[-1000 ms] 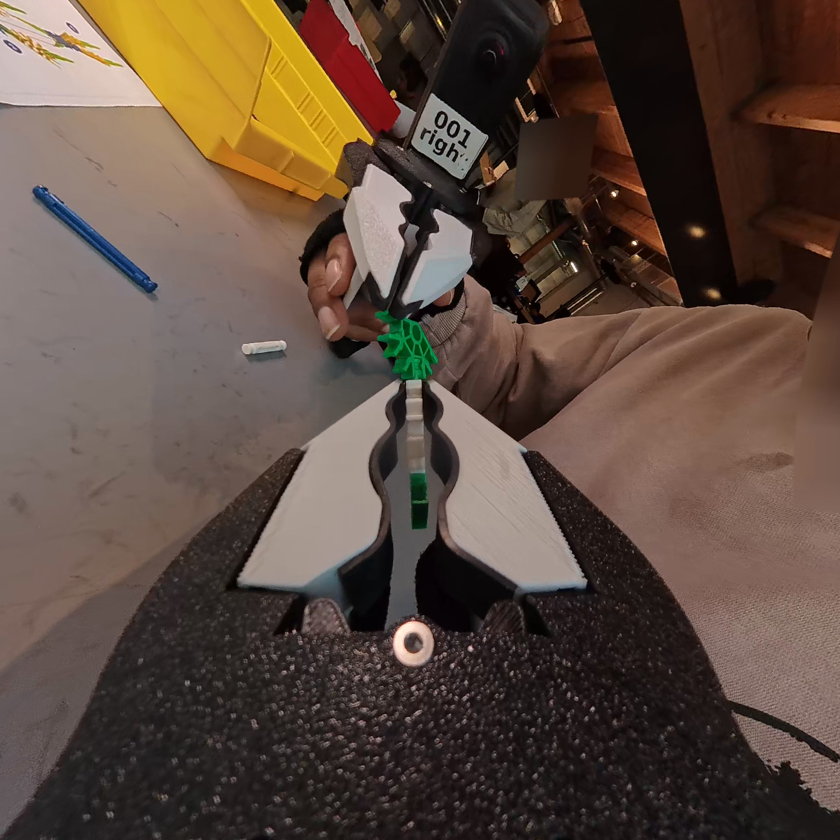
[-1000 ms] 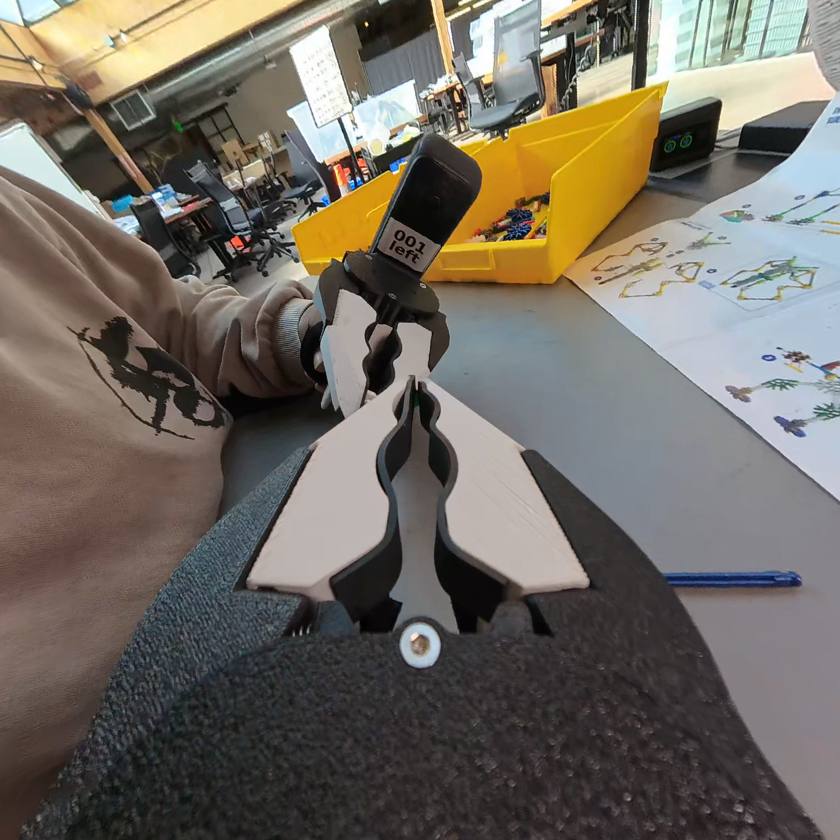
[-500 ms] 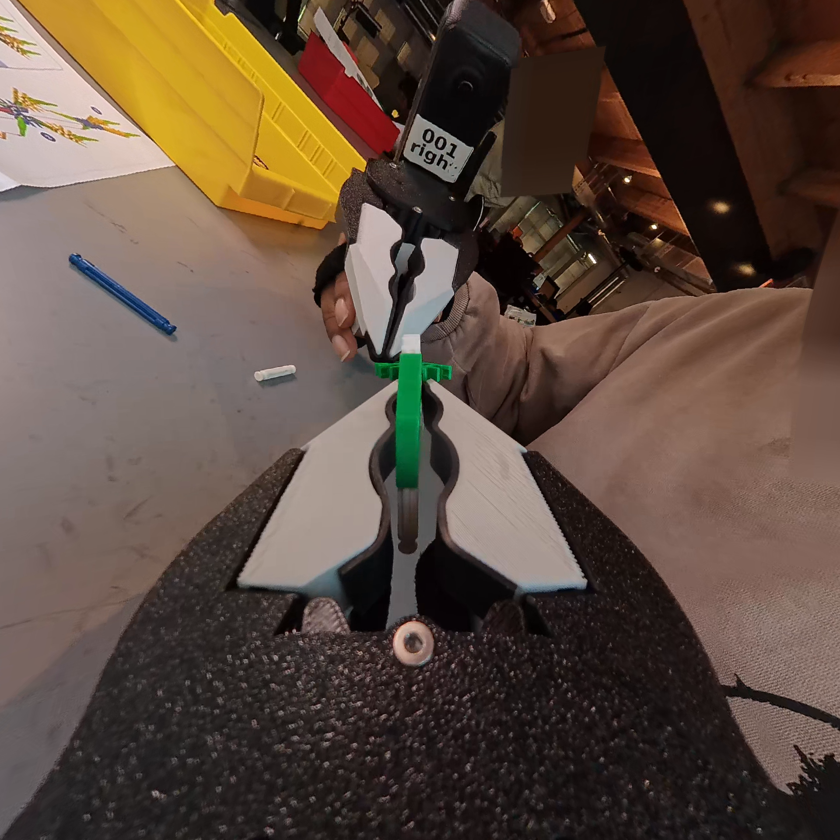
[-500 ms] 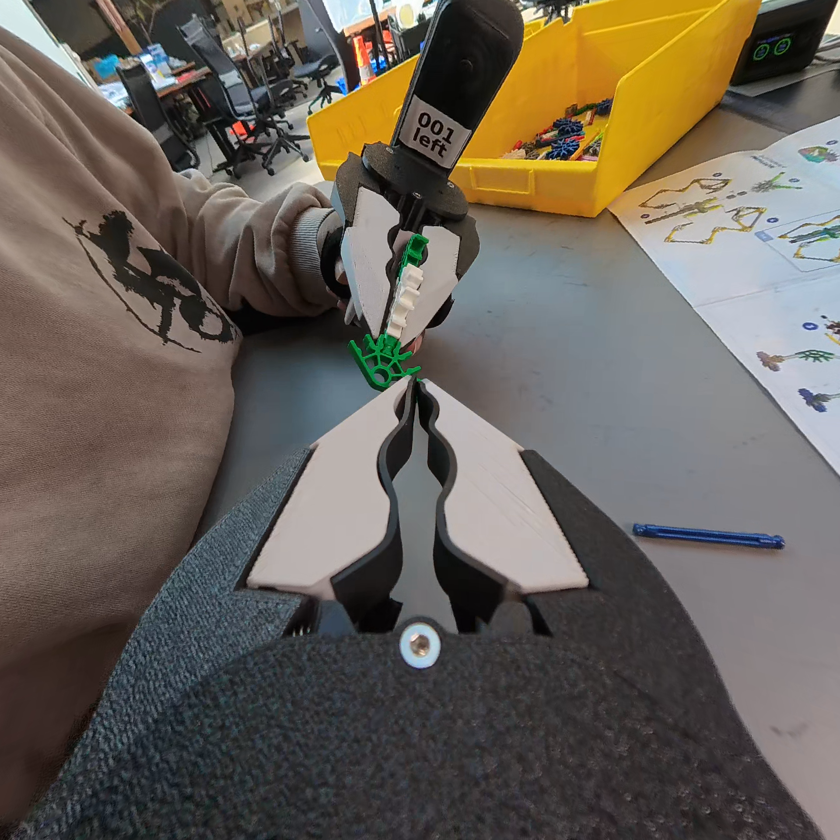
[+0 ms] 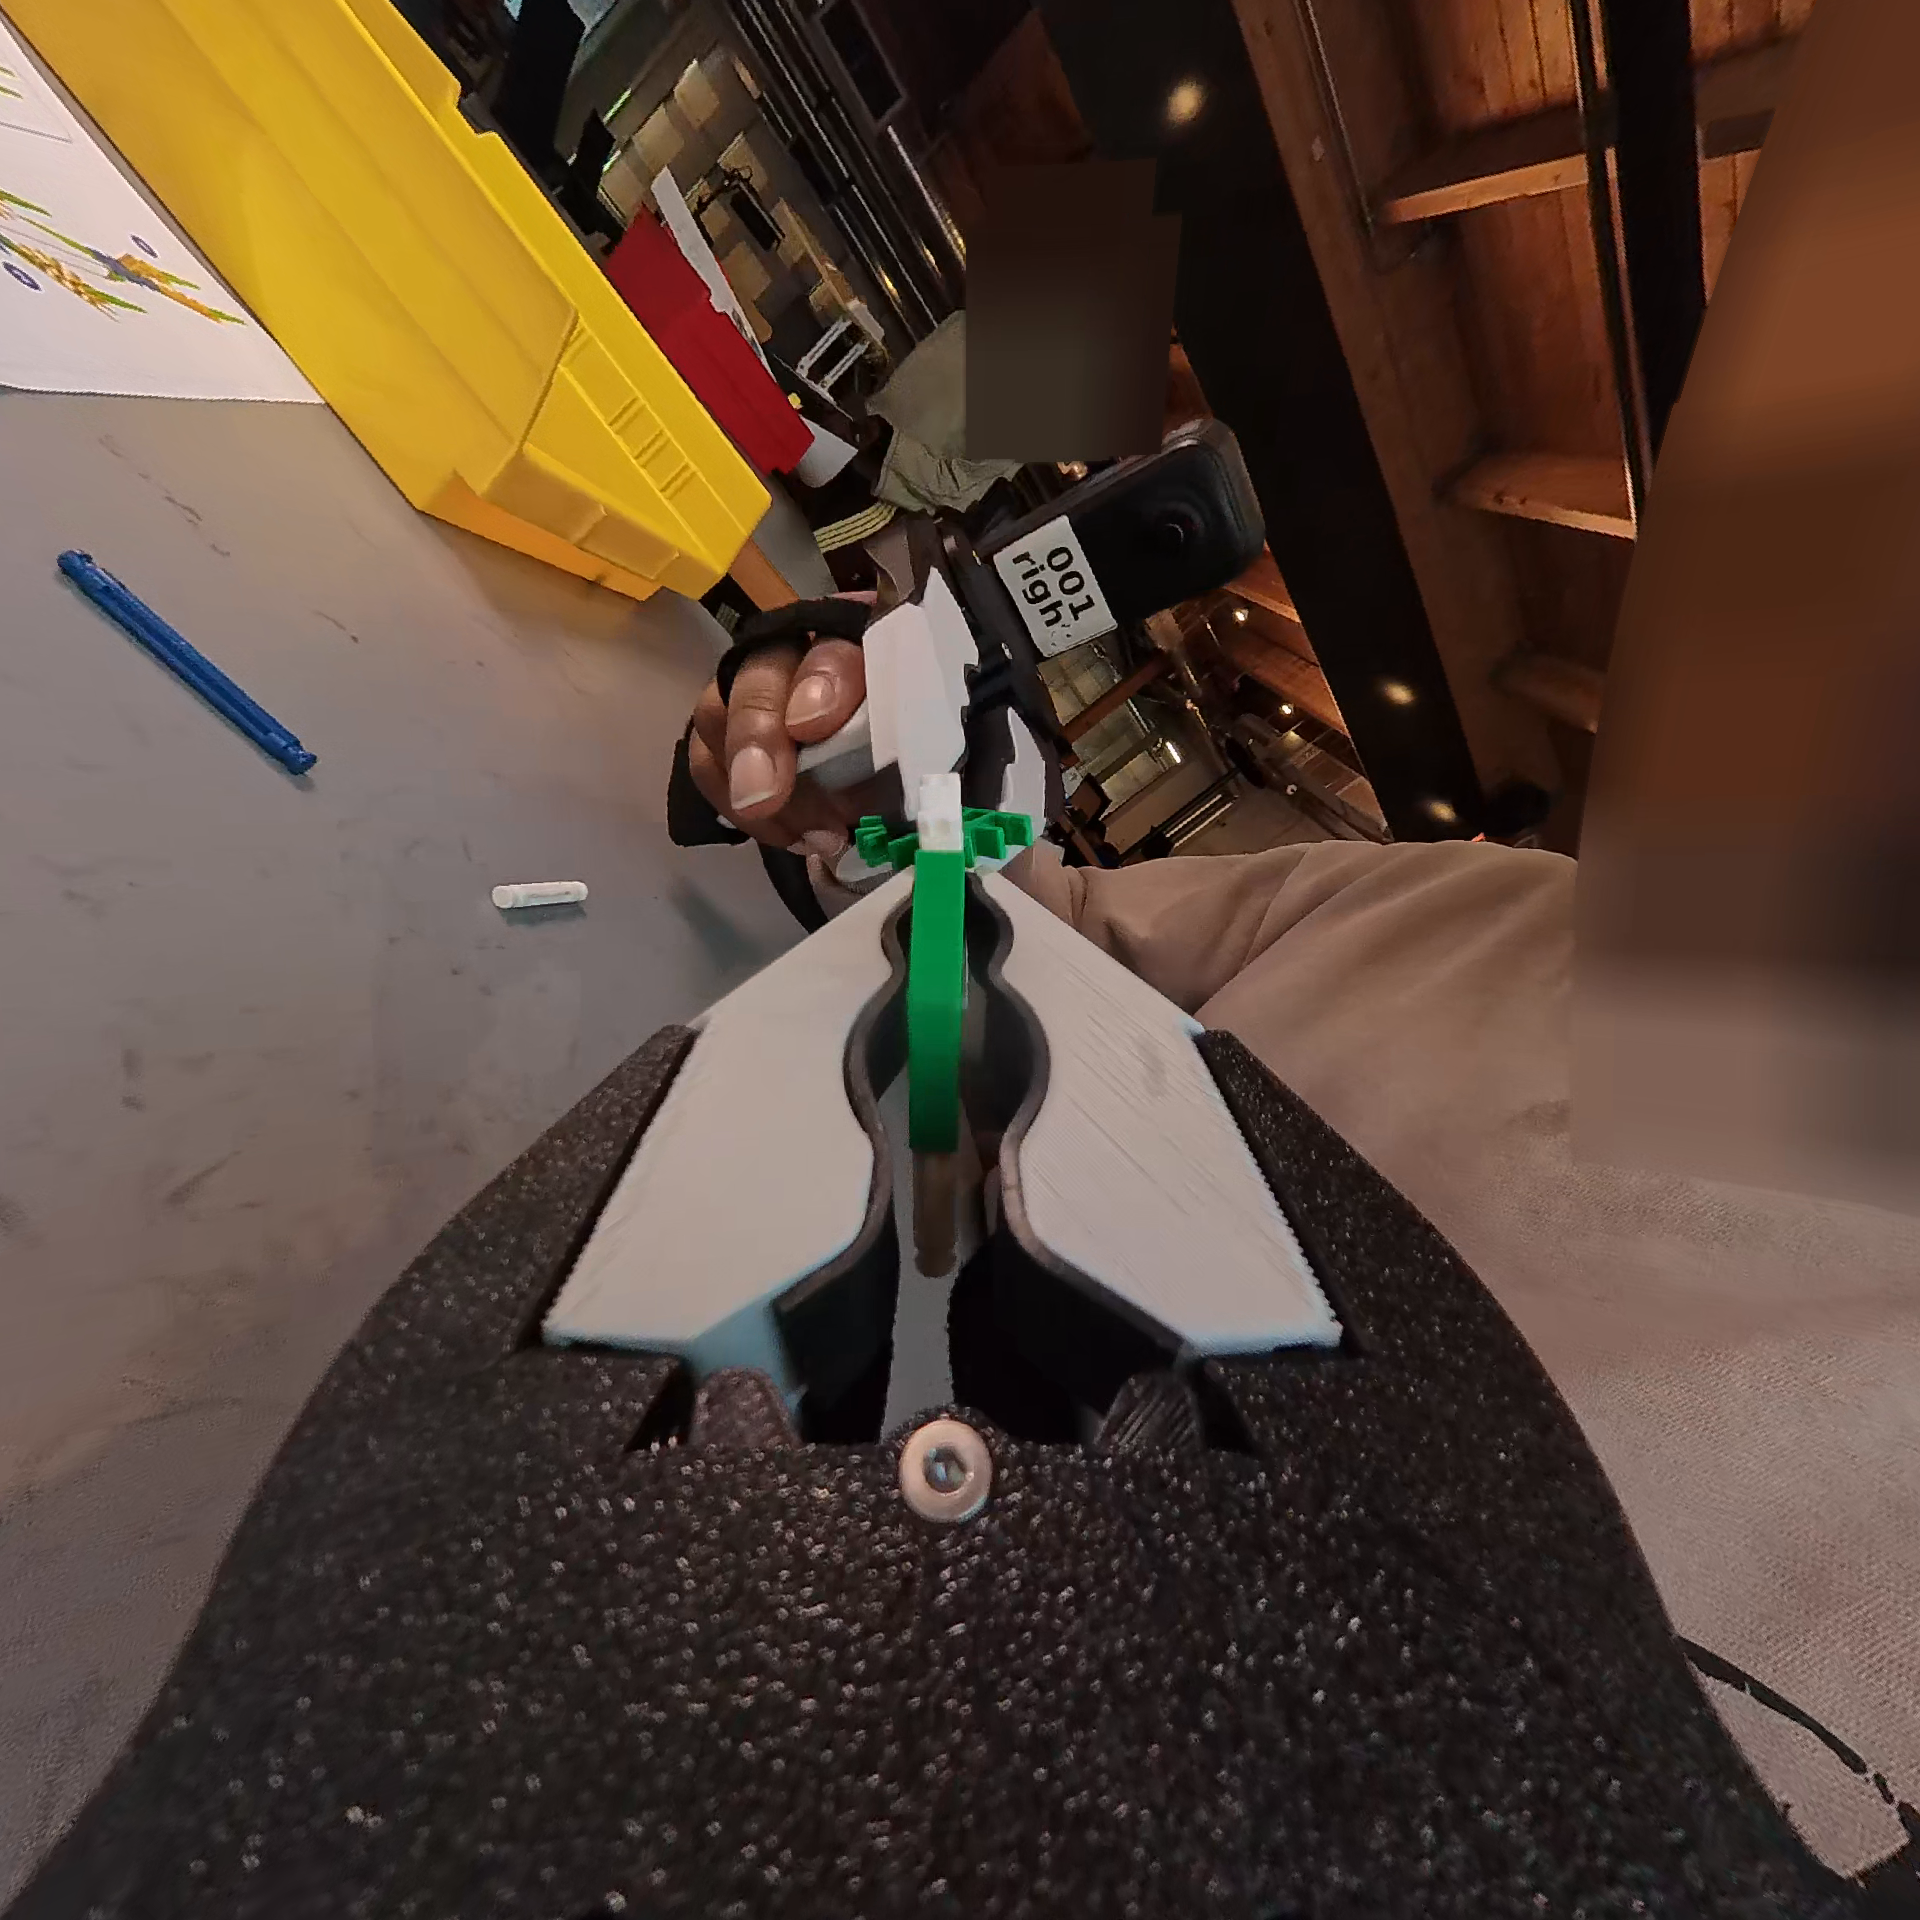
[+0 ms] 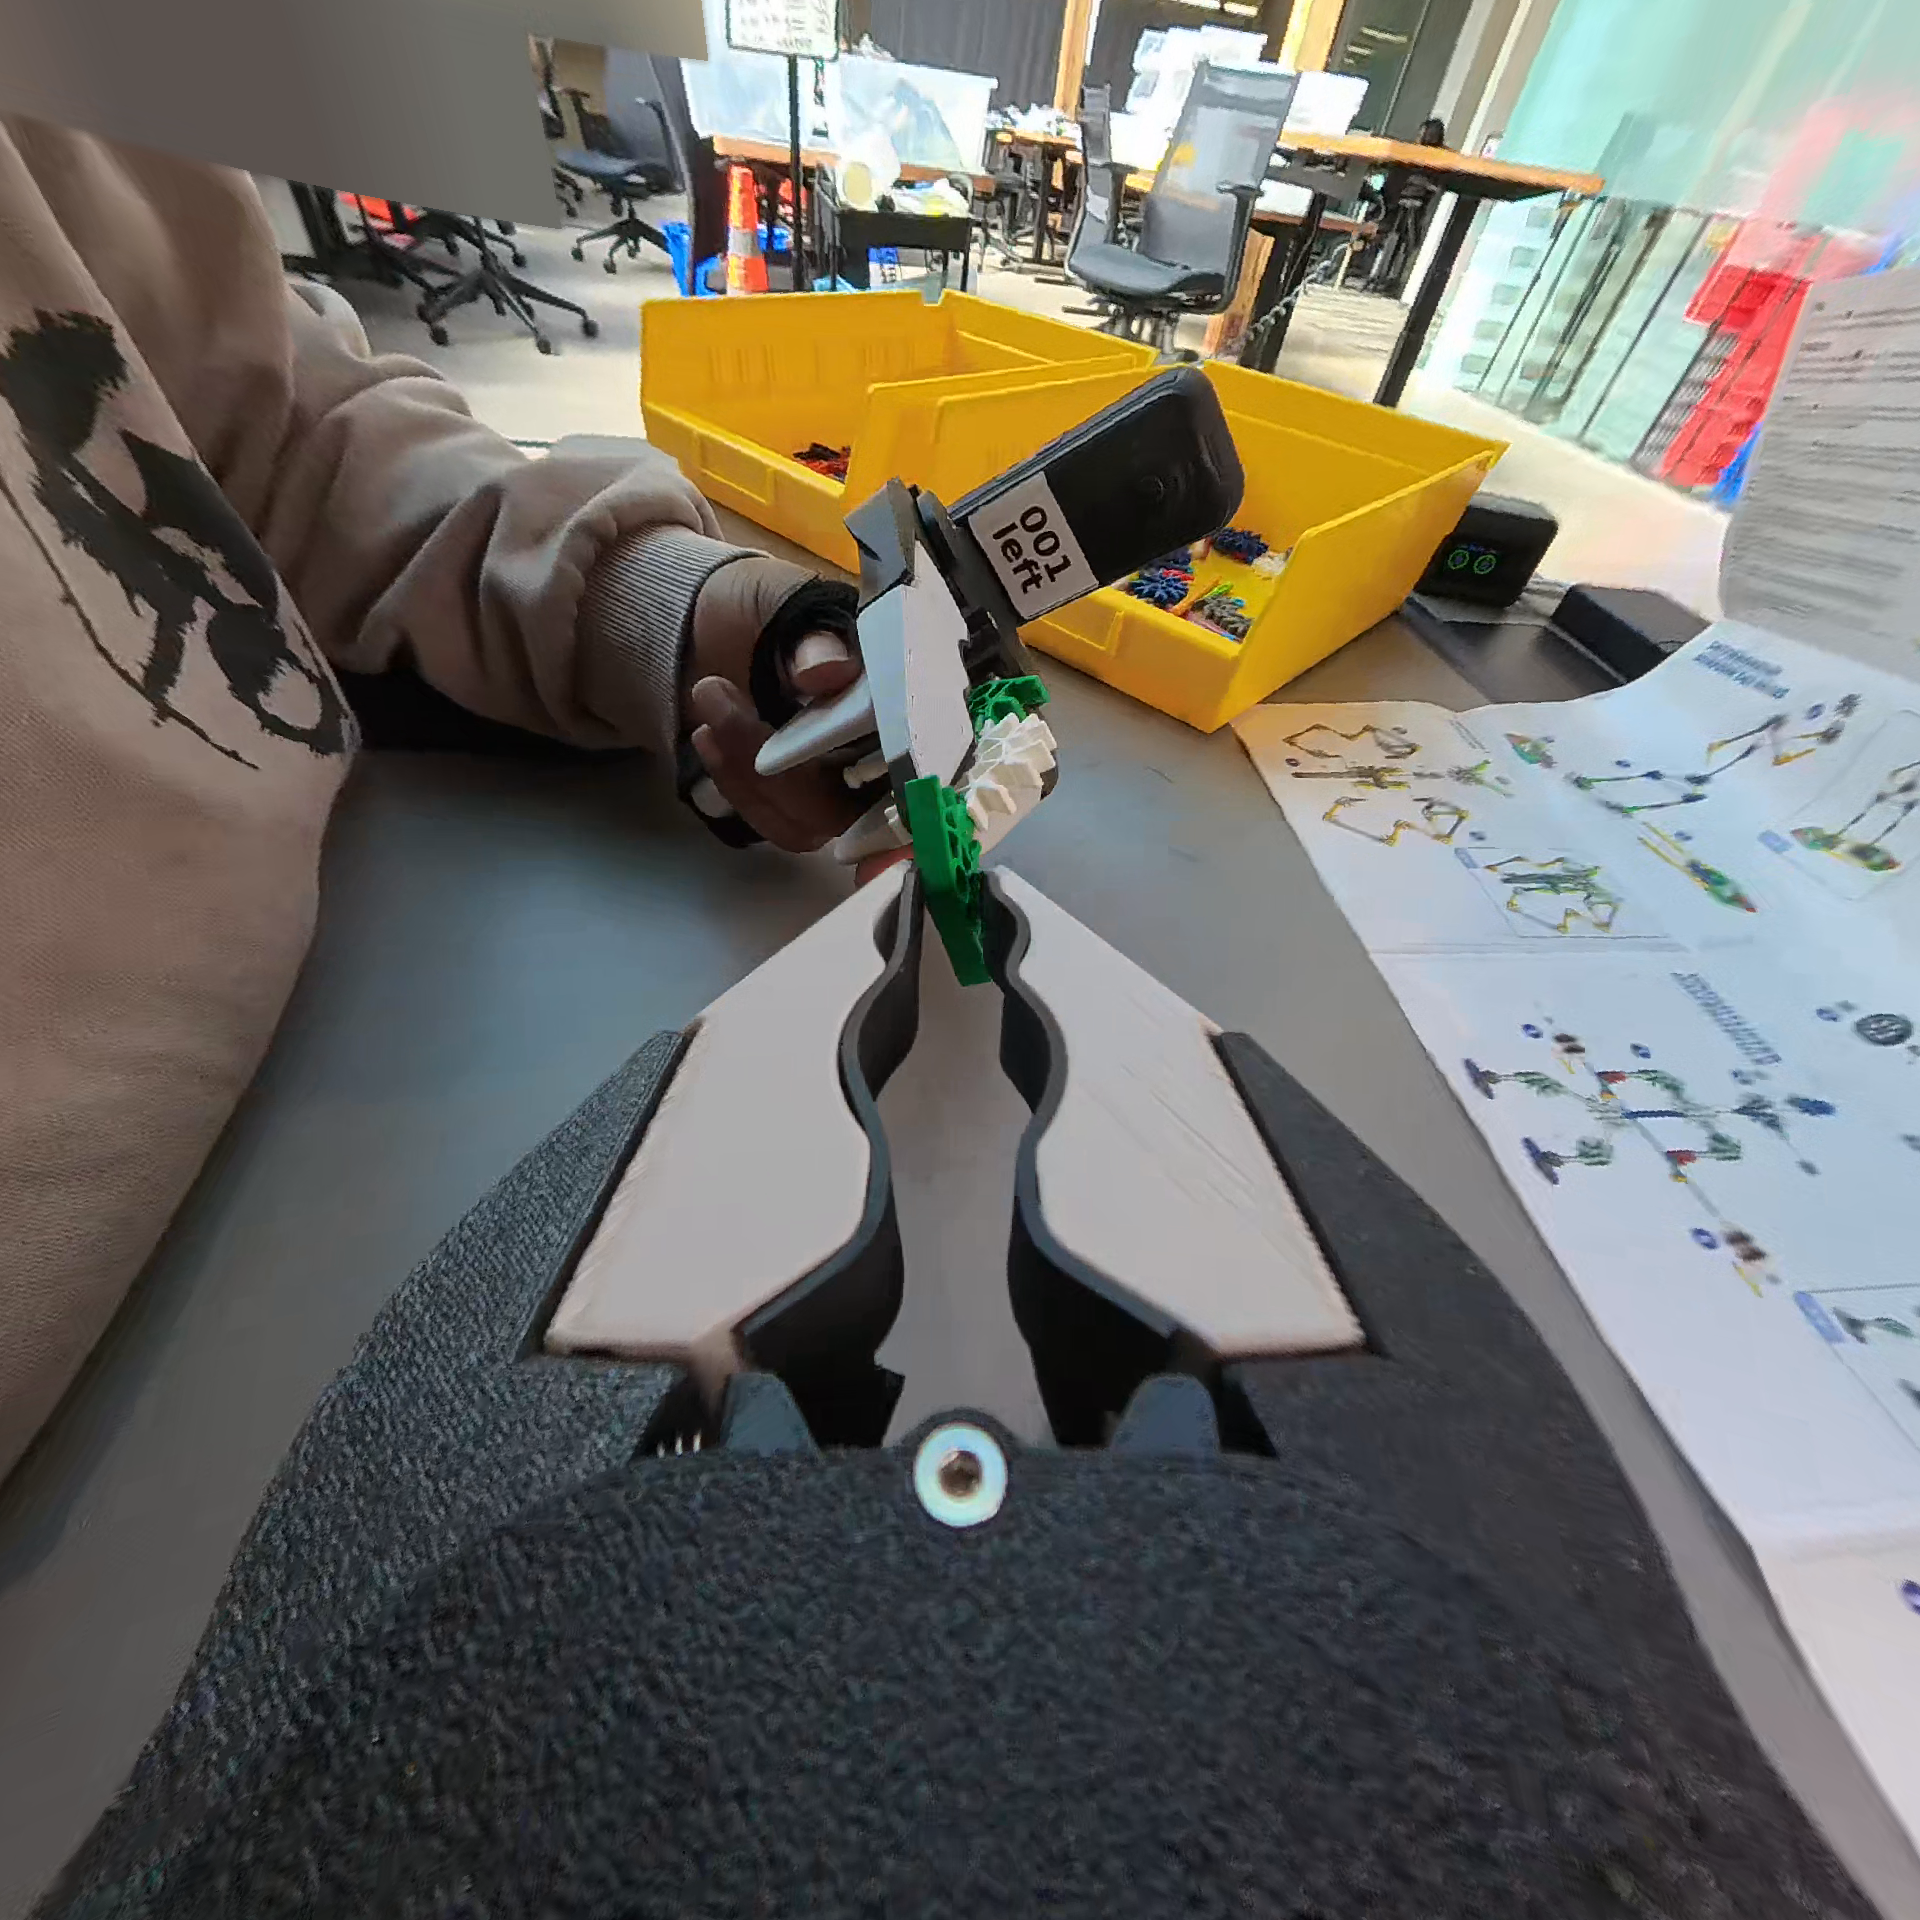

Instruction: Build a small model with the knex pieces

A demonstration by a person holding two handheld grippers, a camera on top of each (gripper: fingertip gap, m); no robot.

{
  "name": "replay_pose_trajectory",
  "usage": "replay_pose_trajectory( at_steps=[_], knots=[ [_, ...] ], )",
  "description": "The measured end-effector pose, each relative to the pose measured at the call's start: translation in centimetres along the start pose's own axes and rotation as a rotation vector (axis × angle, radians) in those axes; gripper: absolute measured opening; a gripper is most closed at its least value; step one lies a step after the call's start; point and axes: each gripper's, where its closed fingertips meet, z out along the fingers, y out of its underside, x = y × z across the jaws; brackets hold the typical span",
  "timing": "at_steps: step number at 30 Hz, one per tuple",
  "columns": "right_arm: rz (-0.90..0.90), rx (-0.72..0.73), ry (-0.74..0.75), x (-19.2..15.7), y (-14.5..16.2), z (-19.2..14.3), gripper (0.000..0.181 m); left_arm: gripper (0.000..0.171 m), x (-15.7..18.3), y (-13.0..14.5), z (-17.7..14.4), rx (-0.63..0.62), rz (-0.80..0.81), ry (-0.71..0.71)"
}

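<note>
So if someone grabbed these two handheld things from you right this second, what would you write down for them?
Left gripper: shut on the connector cluster, green and white pieces already joined.
Right gripper: shut on the green end of the same cluster, so both hold it above the table.
Loose on the table: blue rod, short white rod.
Further off: yellow bins with more pieces, instruction sheet.

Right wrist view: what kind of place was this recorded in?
Most likely a shared office or maker workspace: rolling office chairs and long desks fill the background, while the grey table up front carries yellow parts bins and a printed building guide.
</note>
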Motion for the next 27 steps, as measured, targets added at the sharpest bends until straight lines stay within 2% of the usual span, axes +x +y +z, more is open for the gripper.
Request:
replay_pose_trajectory(
  at_steps=[5,8,18,27],
  knots=[
    [0.445,0.019,-0.167,-0.12,0.39,0.02,0.004,0.005,-0.45,0.25,0.10,-0.033,0.149,-0.090],
    [0.623,0.084,-0.236,-0.02,-0.02,0.06,0.004,0.007,-0.20,-0.08,-0.05,-0.025,0.203,-0.101],
    [0.652,0.057,-0.272,-0.72,0.25,0.14,0.004,0.012,0.04,-0.55,-0.20,0.005,0.201,-0.097],
    [0.663,0.055,-0.231,-0.14,0.51,0.34,0.004,0.004,-0.82,-0.07,-0.23,-0.055,0.292,-0.202]
  ],
)
